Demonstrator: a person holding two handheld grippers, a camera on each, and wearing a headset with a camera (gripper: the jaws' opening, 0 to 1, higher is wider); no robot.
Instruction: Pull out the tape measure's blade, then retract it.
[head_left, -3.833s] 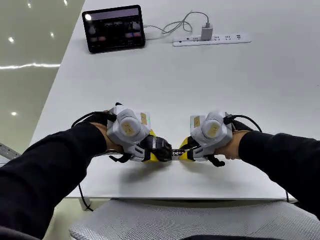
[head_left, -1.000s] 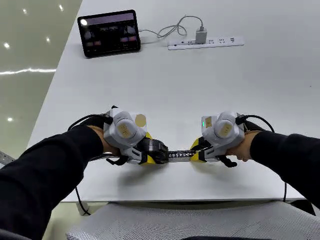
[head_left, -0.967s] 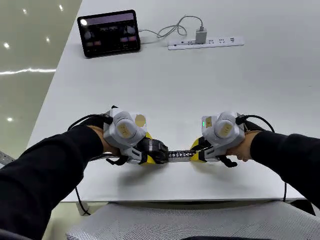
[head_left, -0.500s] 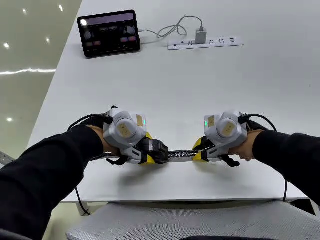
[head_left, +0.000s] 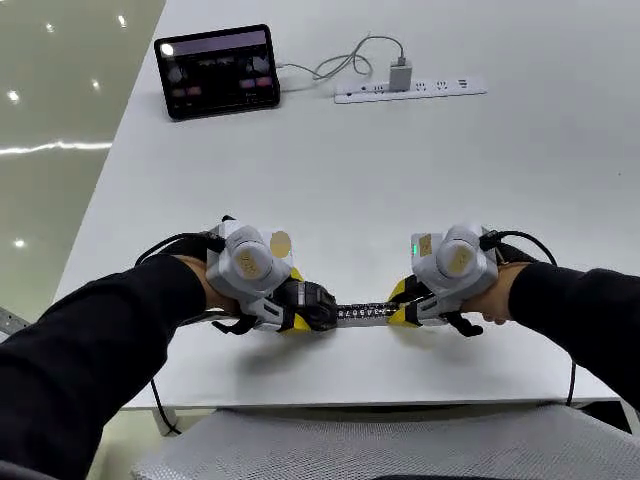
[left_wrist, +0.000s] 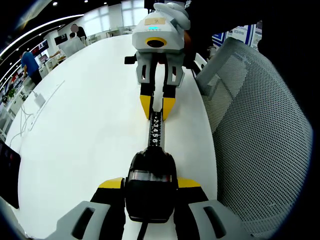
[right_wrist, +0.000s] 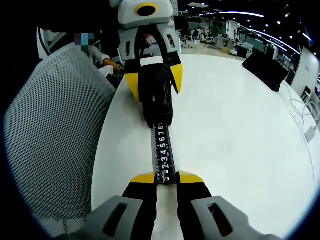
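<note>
Long black sleeves (head_left: 95, 345) on both arms. The left gripper (head_left: 298, 298) and right gripper (head_left: 398, 305) are chunky light-grey plastic shells with black fingers (right_wrist: 142, 192) tipped yellow, a round yellowish sticker (head_left: 247, 262) on top, and a thin black cable (head_left: 172, 240) looping off each. Right one's got a tiny green light (head_left: 415, 249).

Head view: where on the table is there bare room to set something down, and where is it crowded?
Crowded: the near edge, where the left gripper and right gripper hold the tape measure. Free: the broad table middle between them and the tablet and power strip at the far end; also the right side.
</note>
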